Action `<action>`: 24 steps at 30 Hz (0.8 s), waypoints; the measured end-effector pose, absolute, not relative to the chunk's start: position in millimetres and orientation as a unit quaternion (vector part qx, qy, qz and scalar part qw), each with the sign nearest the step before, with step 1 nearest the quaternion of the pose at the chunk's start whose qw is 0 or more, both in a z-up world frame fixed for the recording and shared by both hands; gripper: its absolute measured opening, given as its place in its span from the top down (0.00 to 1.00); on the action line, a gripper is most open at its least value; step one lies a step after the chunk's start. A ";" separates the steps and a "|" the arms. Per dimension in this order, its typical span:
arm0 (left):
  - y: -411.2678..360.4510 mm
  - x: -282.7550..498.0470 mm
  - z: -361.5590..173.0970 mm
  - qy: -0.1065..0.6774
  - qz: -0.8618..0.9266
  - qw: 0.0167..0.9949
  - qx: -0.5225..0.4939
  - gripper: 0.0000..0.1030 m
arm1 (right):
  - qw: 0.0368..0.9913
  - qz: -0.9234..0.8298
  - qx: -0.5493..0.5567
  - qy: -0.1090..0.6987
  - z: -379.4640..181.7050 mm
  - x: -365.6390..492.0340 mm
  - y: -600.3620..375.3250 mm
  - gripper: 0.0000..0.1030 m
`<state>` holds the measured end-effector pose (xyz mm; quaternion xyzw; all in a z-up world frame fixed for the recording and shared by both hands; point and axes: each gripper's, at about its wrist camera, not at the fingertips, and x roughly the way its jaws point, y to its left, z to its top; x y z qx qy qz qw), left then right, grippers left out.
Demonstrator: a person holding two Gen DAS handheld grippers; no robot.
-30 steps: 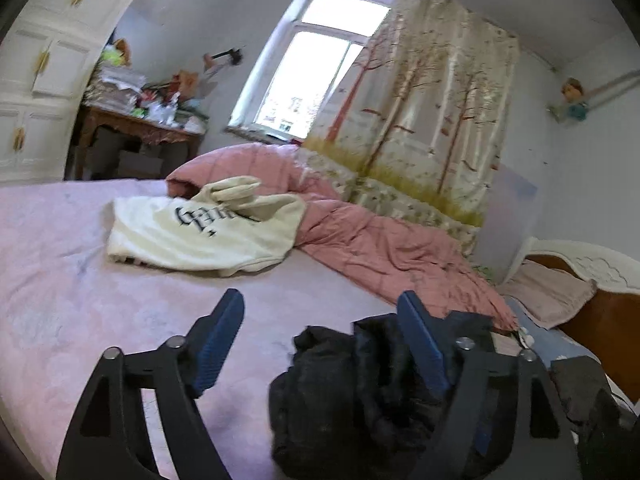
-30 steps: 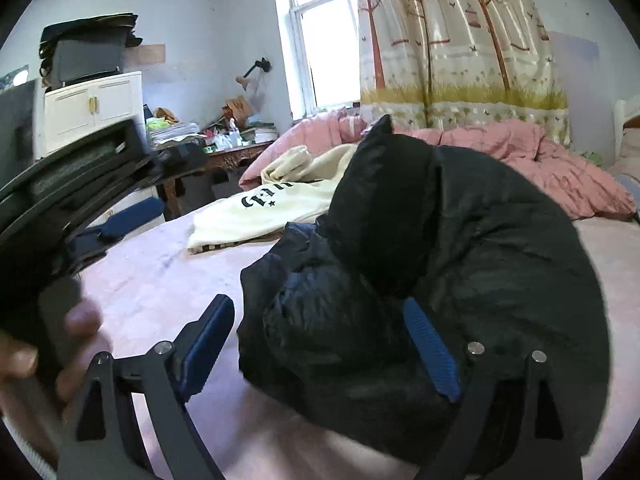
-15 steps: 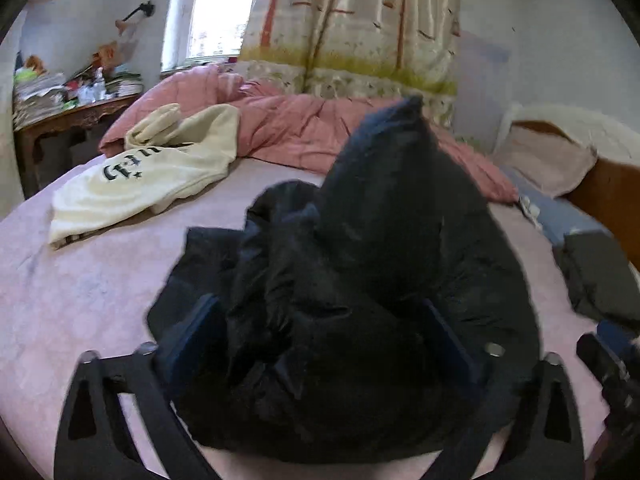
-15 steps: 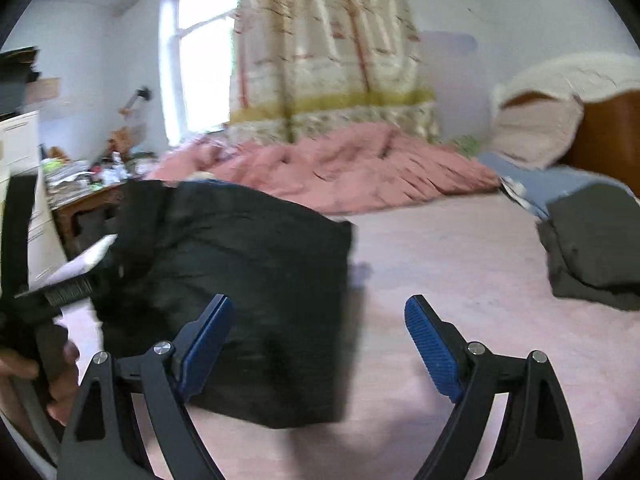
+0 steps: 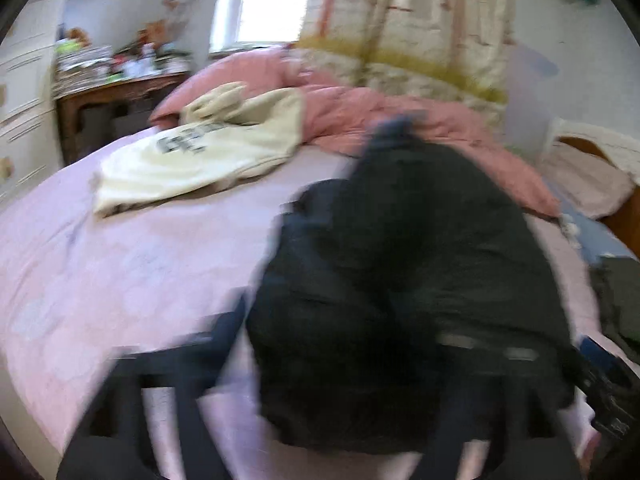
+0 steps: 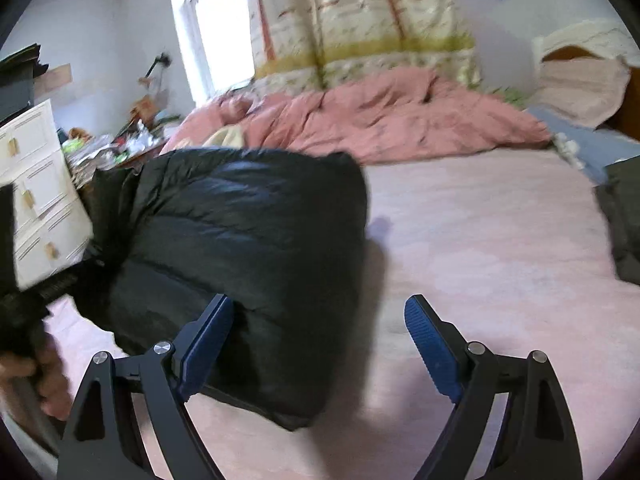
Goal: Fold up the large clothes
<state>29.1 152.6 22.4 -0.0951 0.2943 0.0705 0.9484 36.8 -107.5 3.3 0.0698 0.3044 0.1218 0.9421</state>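
Note:
A black puffer jacket [image 5: 400, 280] lies bundled on the pink bed sheet [image 5: 100, 280]. It fills the gap of my left gripper [image 5: 340, 324], whose jaws are opening. That view is blurred, and the left finger stands just off the jacket's edge. In the right wrist view the jacket [image 6: 240, 240] sits to the left, one corner reaching past the left fingertip. My right gripper [image 6: 320, 344] stands open over bare sheet with nothing pressed between its blue pads [image 6: 432, 348]. A hand [image 6: 44, 380] holding the left gripper shows at that view's left edge.
A cream printed sweatshirt [image 5: 196, 160] lies at the back left of the bed. A rumpled pink duvet [image 6: 380, 120] runs along the far side under the curtain. A dark folded garment [image 6: 624, 220] sits at the right. A white cabinet [image 6: 36, 200] and a cluttered wooden table [image 5: 120, 84] stand left.
The jacket has come down into a bundle on the sheet. My left jaws have widened around it. My right gripper has swung right, off the jacket and over bare sheet.

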 end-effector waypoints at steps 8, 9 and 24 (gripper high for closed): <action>154.3 -0.1 76.7 0.173 0.010 0.981 -0.082 0.13 | 0.944 0.132 0.043 0.301 -1.0 34.3 -95.5 0.14; 148.5 -2.8 81.4 0.171 0.002 0.984 -0.054 0.21 | 0.944 0.131 0.035 0.300 1.5 35.6 -93.8 0.14; 156.8 81.0 -6.1 0.381 0.005 0.923 -0.045 0.45 | 0.923 0.148 0.068 0.347 -9.5 63.1 -94.0 0.06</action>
